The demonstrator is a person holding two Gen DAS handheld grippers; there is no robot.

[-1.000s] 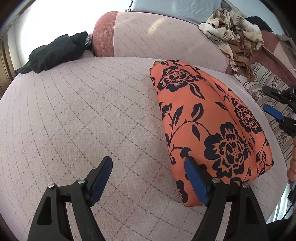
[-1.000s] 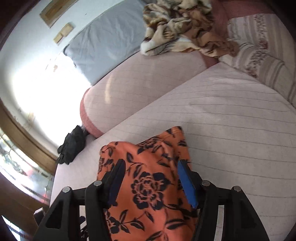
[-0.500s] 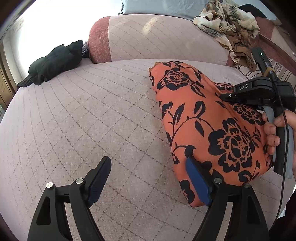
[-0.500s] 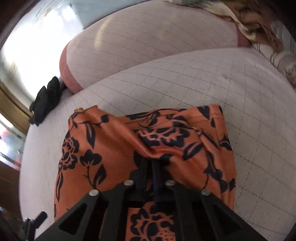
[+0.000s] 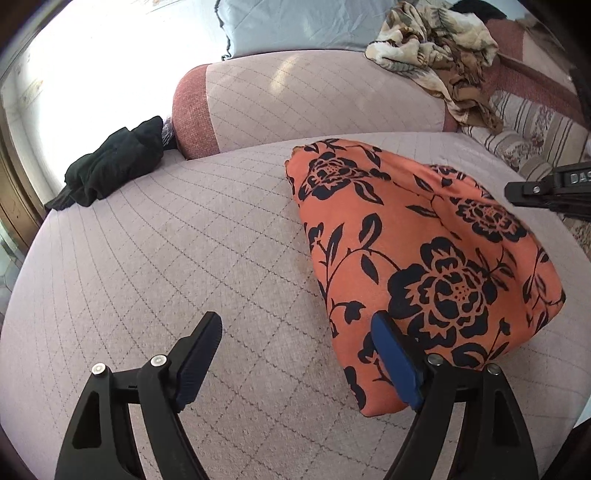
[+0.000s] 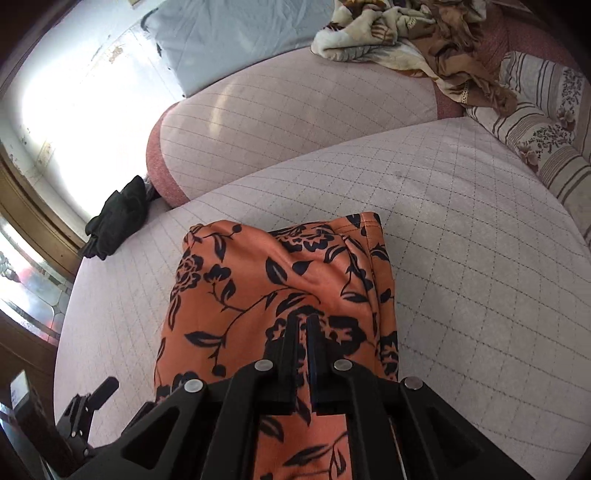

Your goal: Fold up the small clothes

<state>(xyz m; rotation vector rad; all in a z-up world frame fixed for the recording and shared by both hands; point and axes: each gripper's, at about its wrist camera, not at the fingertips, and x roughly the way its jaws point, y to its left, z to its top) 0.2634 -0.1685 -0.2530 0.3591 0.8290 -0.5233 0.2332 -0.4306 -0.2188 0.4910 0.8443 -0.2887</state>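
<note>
An orange garment with black flowers [image 5: 424, 258] lies folded on the pink quilted sofa seat [image 5: 166, 277]. My left gripper [image 5: 295, 328] hovers open at the garment's near left edge. Its right pad [image 5: 391, 354] overlaps that edge and only seat fabric lies between the jaws. In the right wrist view my right gripper [image 6: 303, 321] is shut over the middle of the garment [image 6: 240, 295], and a ridge of cloth runs into its tips. The left wrist view shows the right gripper [image 5: 513, 194] at the garment's far right edge.
A black garment [image 5: 114, 162] lies at the seat's far left by the pink backrest [image 5: 314, 99]. A crumpled beige patterned cloth [image 5: 436, 48] and a grey-blue pillow [image 5: 314, 22] sit on top of it. A striped floral cushion [image 6: 546, 122] borders the right.
The right gripper went from open astride the garment to shut on its cloth, then drew back toward the right edge of the left wrist view. The left gripper stayed open and shifted slightly.
</note>
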